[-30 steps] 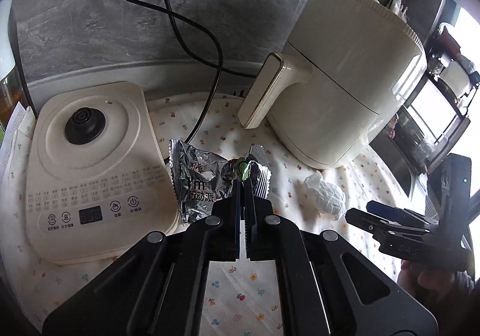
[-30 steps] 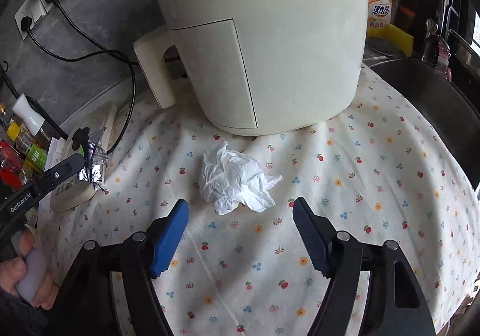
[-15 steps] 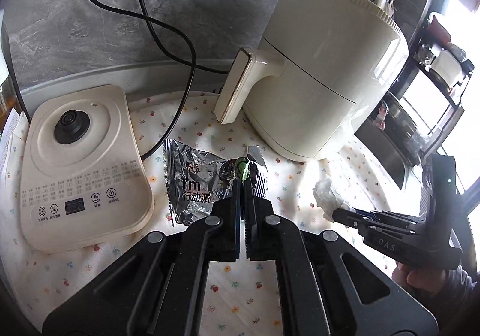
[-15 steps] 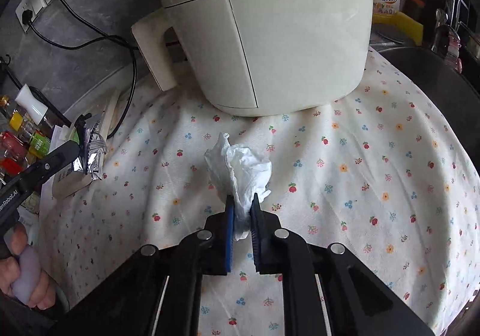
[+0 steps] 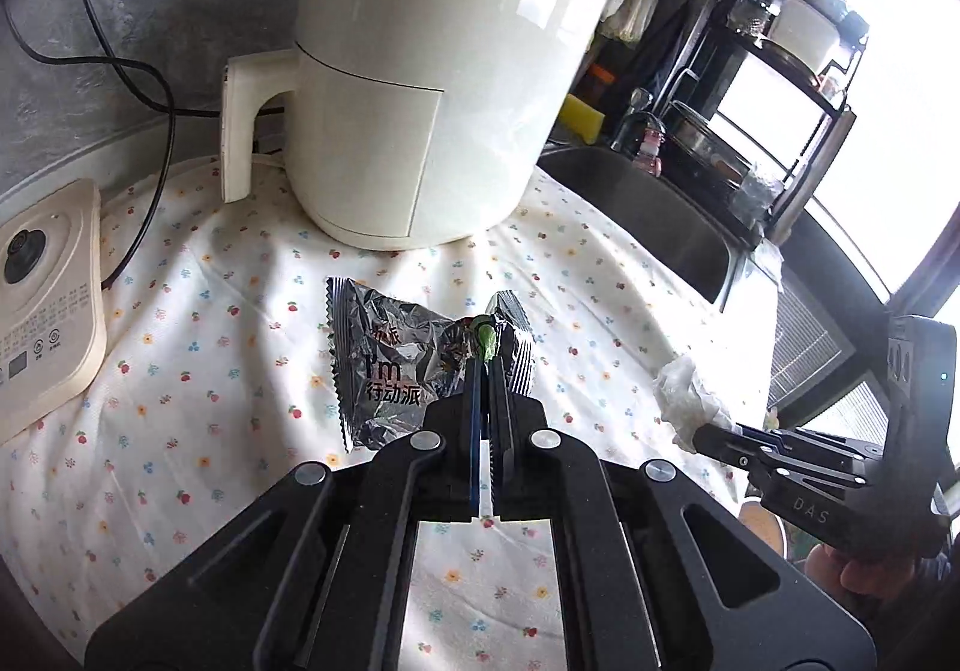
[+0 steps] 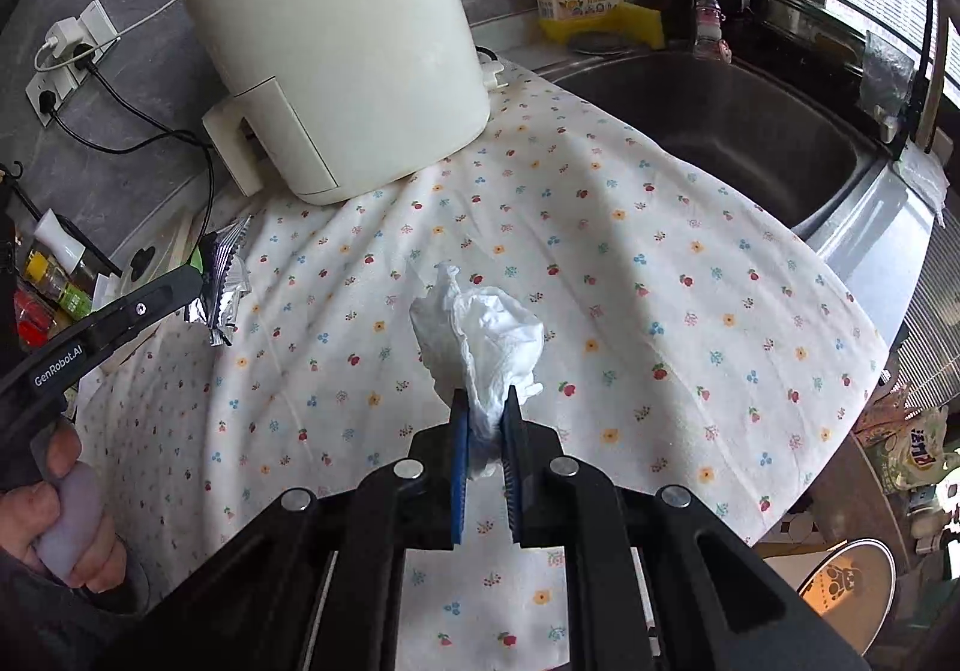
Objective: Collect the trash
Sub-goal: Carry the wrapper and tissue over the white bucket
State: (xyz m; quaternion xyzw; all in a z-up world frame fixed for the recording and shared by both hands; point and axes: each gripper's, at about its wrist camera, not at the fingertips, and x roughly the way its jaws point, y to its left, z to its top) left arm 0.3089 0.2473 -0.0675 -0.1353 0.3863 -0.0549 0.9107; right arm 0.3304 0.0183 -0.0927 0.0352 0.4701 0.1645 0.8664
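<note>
Wrapper: silver foil snack wrapper (image 5: 396, 365) is pinched at its right end by the left claw (image 5: 485, 356), whose fingers are closed on the foil; most of the sheet hangs free to the left, above the flowered cloth (image 5: 198, 347); keep the pinch firm, since the grip takes only a narrow fold.
Tissue: crumpled white tissue (image 6: 486, 335) is clamped at its lower end by the right claw (image 6: 485, 419); the wad stands up beyond the blue pads (image 6: 459, 431) and appears clear of the cloth; soft paper may tear or slip if tugged, so carry it level and without jerks.
Step in hand: judged as carrying both pieces to a bin; no bin is identifiable in either view, so the drop point cannot be told.
Release: open each claw only once it is over the receptacle; light foil and tissue can drift.
Obstacle, rear: cream air fryer (image 5: 432, 71) stands near, behind both claws, its handle projecting left; keep the trailing foil away from it.
Obstacle, left: flat cream appliance (image 5: 42, 299) and black cord (image 5: 162, 131).
Obstacle, right: sink (image 6: 750, 131) lies beside the cloth's right edge.
Edges: counter ends at the near side, where the cloth overhangs.
Open room: bare cloth between the claws and toward the near edge offers the freest path.
</note>
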